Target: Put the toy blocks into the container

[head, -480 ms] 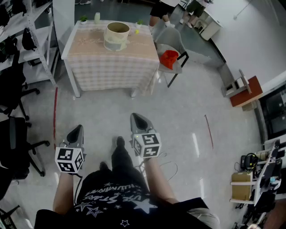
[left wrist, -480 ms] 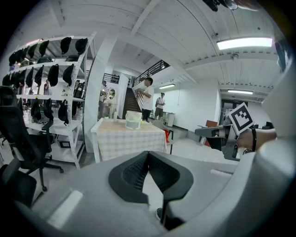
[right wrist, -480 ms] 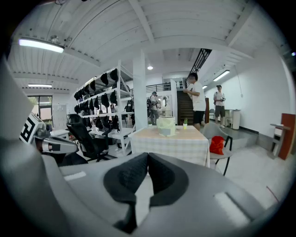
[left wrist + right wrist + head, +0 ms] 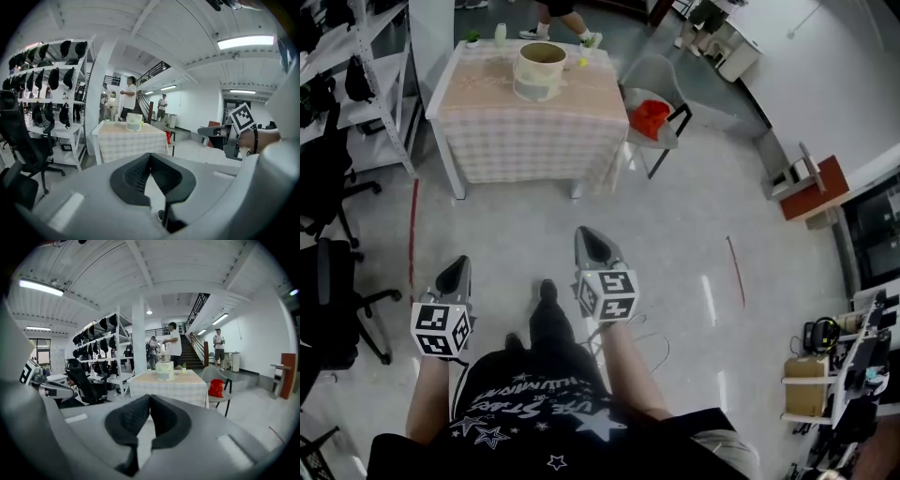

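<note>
A pale round container (image 4: 537, 71) stands on a table with a checked cloth (image 4: 525, 112) far ahead of me; it also shows as the container (image 4: 134, 121) and the container (image 4: 164, 370) in the gripper views. A small yellow-green block (image 4: 581, 64) lies on the table just right of it. My left gripper (image 4: 456, 273) and right gripper (image 4: 592, 243) are both shut and empty, held over the floor well short of the table. The right gripper (image 4: 220, 133) shows at the right of the left gripper view.
A grey chair with a red bag (image 4: 652, 119) stands right of the table. White shelving (image 4: 356, 84) and black office chairs (image 4: 333, 300) line the left. Two small green plants (image 4: 473, 38) sit at the table's far edge. A person (image 4: 173, 345) stands behind the table.
The whole view has slid a little: table and container sit higher in the head view, and both grippers stay shut and held as before. The person behind the table has stepped left.
</note>
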The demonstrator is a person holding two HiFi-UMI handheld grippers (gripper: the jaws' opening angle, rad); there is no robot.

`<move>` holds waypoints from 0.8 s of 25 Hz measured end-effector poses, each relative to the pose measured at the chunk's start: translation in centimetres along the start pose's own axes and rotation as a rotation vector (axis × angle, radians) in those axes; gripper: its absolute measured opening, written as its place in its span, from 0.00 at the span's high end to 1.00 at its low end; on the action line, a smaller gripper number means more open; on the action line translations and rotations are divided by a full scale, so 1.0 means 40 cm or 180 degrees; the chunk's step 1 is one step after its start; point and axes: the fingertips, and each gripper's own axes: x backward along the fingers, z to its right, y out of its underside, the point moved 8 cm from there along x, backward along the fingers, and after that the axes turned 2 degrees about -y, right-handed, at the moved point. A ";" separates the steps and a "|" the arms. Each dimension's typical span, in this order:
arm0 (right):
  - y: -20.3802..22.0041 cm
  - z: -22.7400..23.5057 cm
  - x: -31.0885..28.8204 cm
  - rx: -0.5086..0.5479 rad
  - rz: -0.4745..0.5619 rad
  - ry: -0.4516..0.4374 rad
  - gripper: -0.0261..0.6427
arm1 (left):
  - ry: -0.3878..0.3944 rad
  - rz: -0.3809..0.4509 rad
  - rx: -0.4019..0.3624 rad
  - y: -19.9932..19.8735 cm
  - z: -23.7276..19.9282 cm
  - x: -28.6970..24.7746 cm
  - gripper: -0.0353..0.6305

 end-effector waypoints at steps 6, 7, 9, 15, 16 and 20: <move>-0.002 0.023 -0.005 -0.0044 0.0022 0.0012 0.95 | 0.0014 0.0015 -0.0005 -0.015 0.009 -0.027 0.93; -0.003 0.027 -0.009 -0.0059 0.0030 0.0014 0.95 | 0.0023 0.0027 -0.0018 -0.022 0.011 -0.035 0.93; -0.005 0.037 -0.018 -0.0108 0.0057 0.0003 0.95 | 0.0039 0.0040 -0.0035 -0.032 0.015 -0.051 0.93; -0.005 0.077 -0.082 -0.0176 -0.0033 -0.0142 0.63 | 0.0033 -0.0049 -0.0006 -0.035 0.015 -0.112 0.93; -0.004 0.088 -0.097 -0.0187 -0.0056 -0.0144 0.60 | 0.0022 -0.0067 0.0005 -0.035 0.012 -0.126 0.93; -0.006 0.151 -0.170 -0.0271 -0.0157 -0.0146 0.53 | -0.0035 -0.0118 0.0053 -0.053 0.002 -0.203 0.93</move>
